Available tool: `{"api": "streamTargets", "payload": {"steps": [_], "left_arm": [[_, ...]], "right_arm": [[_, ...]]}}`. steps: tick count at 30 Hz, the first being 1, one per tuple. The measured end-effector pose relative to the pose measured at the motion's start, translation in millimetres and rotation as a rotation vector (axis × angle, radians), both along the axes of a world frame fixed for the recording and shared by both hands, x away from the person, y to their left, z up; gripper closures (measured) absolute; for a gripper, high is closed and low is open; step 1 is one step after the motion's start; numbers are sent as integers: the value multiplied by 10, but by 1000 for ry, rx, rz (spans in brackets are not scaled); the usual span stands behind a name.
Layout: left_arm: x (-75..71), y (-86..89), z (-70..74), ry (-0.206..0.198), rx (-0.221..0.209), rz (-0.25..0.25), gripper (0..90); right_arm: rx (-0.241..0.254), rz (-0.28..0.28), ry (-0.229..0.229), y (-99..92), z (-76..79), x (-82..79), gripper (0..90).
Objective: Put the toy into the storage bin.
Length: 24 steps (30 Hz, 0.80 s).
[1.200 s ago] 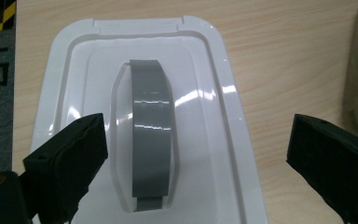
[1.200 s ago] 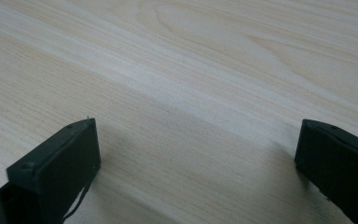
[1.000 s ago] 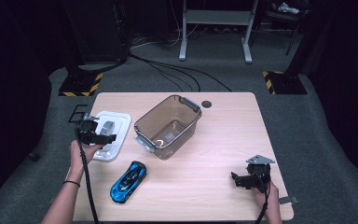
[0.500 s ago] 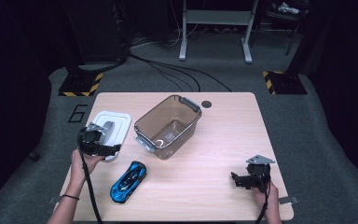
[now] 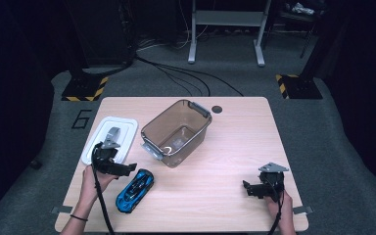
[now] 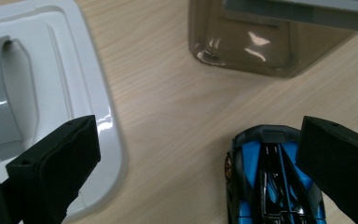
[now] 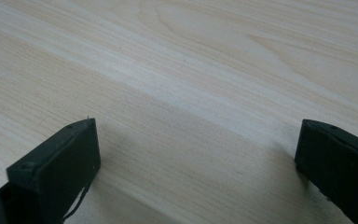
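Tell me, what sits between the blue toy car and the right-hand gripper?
Nothing: in the high view, bare wooden table separates the blue toy car from the right gripper.

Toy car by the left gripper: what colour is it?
The toy car is bright blue with black panels, clearest in the left gripper view.

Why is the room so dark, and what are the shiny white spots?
High view: light falls on the table; the floor around it stays dim. Left gripper view: lamp glare streaks the lid and bin; the near jaws look soft.
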<state>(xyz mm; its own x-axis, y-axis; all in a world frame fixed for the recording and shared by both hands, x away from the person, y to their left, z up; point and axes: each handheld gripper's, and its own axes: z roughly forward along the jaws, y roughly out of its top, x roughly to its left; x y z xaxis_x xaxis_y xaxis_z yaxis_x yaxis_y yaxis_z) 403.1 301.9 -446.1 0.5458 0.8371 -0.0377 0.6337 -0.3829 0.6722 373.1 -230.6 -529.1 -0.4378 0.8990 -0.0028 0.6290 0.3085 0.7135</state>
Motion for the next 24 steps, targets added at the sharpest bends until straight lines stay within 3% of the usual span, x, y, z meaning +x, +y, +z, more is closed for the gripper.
{"api": "streamTargets", "payload": {"steps": [8,24], "left_arm": [[-96,-157,-59,12,-5,-34,0],[-219,-590,-326,22,106,-68,1]], "right_arm": [[0,0,0,0,0,0,0],[0,0,0,0,0,0,0]]}}
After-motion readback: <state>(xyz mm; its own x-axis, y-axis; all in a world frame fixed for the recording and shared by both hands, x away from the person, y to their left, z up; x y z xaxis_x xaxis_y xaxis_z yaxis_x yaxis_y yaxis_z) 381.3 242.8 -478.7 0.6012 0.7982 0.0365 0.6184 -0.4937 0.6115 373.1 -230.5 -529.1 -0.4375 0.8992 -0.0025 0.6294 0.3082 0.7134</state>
